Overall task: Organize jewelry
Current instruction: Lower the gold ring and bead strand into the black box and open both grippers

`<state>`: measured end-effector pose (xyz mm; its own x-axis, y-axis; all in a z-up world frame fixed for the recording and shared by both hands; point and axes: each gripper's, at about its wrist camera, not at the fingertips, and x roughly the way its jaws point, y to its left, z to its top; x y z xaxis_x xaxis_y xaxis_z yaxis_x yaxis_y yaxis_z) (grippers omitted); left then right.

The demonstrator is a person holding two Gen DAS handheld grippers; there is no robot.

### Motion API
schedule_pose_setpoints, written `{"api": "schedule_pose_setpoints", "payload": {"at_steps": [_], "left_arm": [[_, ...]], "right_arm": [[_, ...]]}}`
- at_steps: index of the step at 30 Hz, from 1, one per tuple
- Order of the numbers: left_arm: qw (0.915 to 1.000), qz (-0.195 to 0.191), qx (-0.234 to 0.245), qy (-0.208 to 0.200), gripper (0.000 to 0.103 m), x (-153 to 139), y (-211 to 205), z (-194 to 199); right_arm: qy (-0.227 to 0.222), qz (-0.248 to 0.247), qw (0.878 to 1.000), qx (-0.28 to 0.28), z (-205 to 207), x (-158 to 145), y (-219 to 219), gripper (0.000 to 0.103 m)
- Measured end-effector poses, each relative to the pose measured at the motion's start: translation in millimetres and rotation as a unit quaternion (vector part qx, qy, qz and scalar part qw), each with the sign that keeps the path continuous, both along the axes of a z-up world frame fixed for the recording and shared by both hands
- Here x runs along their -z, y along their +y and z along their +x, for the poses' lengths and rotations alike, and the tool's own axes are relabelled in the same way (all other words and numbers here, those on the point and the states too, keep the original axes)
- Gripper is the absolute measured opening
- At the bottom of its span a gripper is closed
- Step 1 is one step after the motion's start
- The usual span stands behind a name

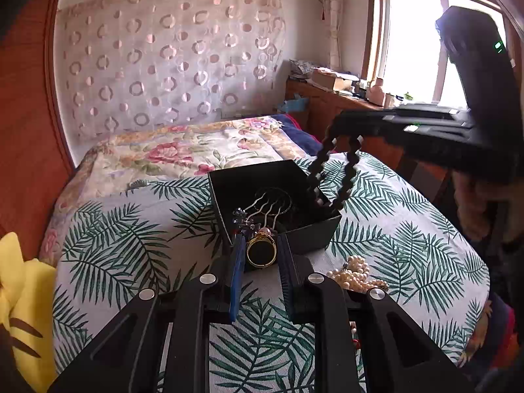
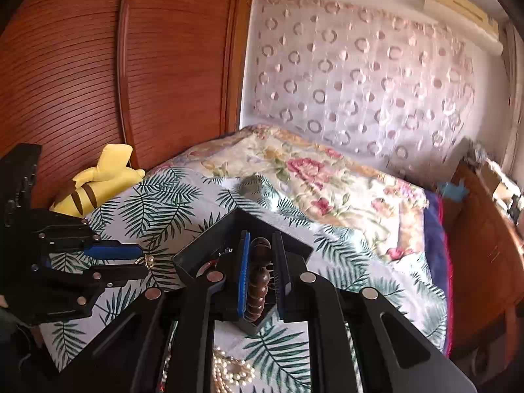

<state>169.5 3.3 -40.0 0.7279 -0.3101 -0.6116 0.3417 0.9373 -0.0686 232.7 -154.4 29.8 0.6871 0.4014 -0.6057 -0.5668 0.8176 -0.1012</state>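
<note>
Jewelry is split between a black box [image 1: 308, 232] and the bed [image 1: 409, 229], whose cover is printed with green palm fronds. At far left in the left wrist view lies a soft yellow plush toy [image 1: 23, 294] with brown stripes. Next comes the left gripper [image 1: 260, 255], its ribbed fingers [image 1: 237, 262] clenched on a gold ring [image 1: 261, 251] with a round, dark, flat face; a small pearl and blue bead cluster [image 1: 252, 224] sits at the fingertips, though whether it belongs to the ring is unclear. Just beyond, the square, matte, open-topped box holds a silver hairpin [image 1: 268, 206] with several thin curved prongs. Right of the box's near corner, a heap of small cream pearls [image 1: 353, 275] rests on the bed cover. Above the box the right gripper [image 1: 340, 137] reaches in from the right, grasping a bracelet [image 1: 330, 173] of round dark beads that hangs as a loop, its lower end dipping inside the box. In the right wrist view those beads [image 2: 258, 275] look glossy brown and wooden, stacked between the fingers [image 2: 243, 271].
</note>
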Motion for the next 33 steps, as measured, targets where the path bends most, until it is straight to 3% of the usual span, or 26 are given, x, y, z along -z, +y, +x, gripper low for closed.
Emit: {"api": "schedule_pose_setpoints", "payload": {"at_steps": [10, 20, 22, 24, 33], "left_arm": [[0.9999, 0.007, -0.009, 0.0, 0.019, -7.6, 8.7, 20.8], [0.9995, 0.026, -0.015, 0.005, 0.019, -8.2, -0.5, 55.5], [0.9995, 0.027, -0.015, 0.007, 0.019, -7.5, -4.5, 62.4], [0.9995, 0.028, -0.015, 0.009, 0.019, -6.2, -8.8, 70.1], [0.9988, 0.025, -0.024, 0.034, 0.019, 7.7, -17.7, 102.4]], "right_arm": [[0.055, 0.005, 0.998, 0.006, 16.7, 46.8, 17.8, 0.015], [0.074, 0.029, 0.997, 0.016, 23.9, 53.6, 12.4, 0.016], [0.072, 0.031, 0.997, 0.017, 23.8, 52.3, 9.9, 0.026], [0.065, 0.037, 0.997, 0.021, 22.4, 50.0, 3.1, 0.043], [0.053, 0.037, 0.997, 0.031, 4.8, 47.2, -21.3, 0.049]]}}
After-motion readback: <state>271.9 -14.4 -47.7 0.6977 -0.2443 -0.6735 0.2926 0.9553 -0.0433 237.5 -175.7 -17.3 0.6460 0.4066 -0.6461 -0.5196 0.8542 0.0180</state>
